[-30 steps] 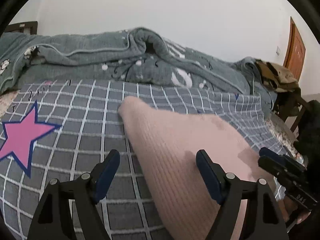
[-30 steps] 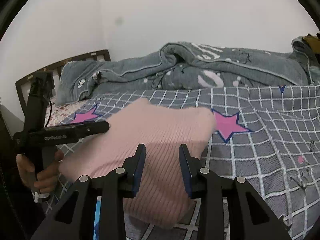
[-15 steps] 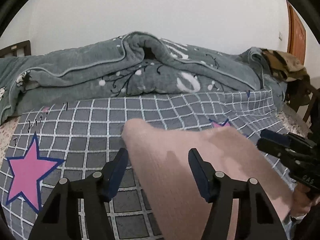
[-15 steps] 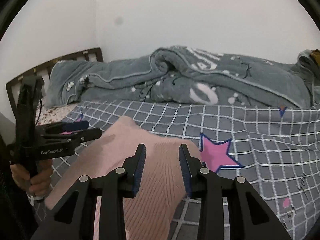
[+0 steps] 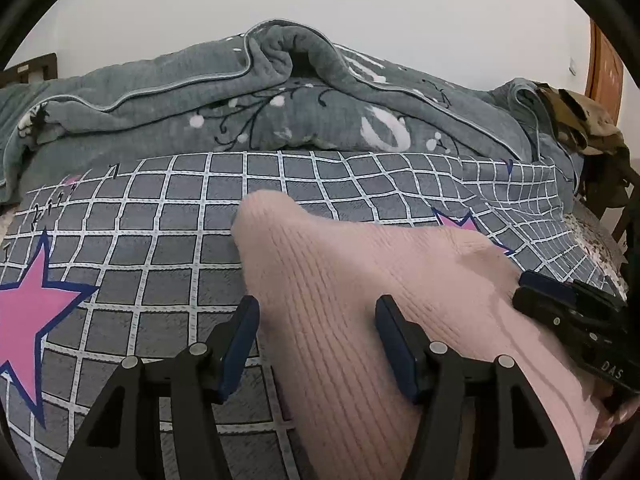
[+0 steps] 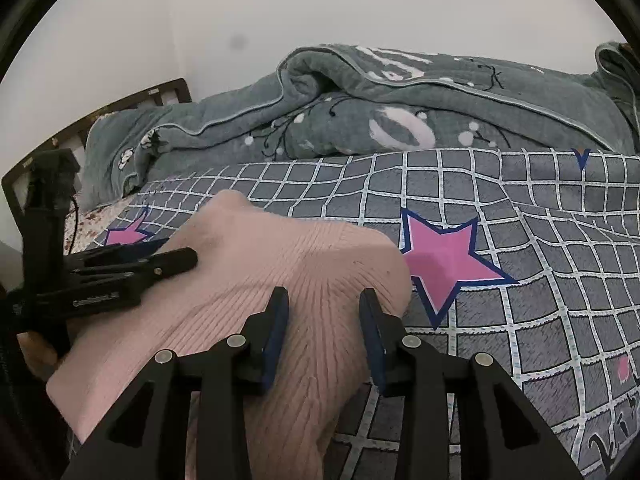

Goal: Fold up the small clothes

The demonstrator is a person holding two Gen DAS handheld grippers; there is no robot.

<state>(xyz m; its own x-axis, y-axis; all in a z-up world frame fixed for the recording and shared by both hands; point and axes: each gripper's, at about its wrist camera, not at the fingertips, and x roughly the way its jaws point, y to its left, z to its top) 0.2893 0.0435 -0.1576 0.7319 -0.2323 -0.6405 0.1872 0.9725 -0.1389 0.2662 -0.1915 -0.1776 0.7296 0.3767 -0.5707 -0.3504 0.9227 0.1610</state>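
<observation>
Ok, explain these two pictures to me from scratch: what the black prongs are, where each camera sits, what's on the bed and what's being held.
There is no robot here. A person holds a two-finger gripper in each hand, and each one carries a wide-angle camera looking along its fingers. One picture is from the left gripper, the other from the right gripper; each also catches the other gripper at its edge. Below is a bed with a grey checked sheet printed with pink stars, and a rumpled grey-green blanket lies behind. Both grippers appear to pinch one pink ribbed knit garment, which is spread between them over the sheet.
</observation>
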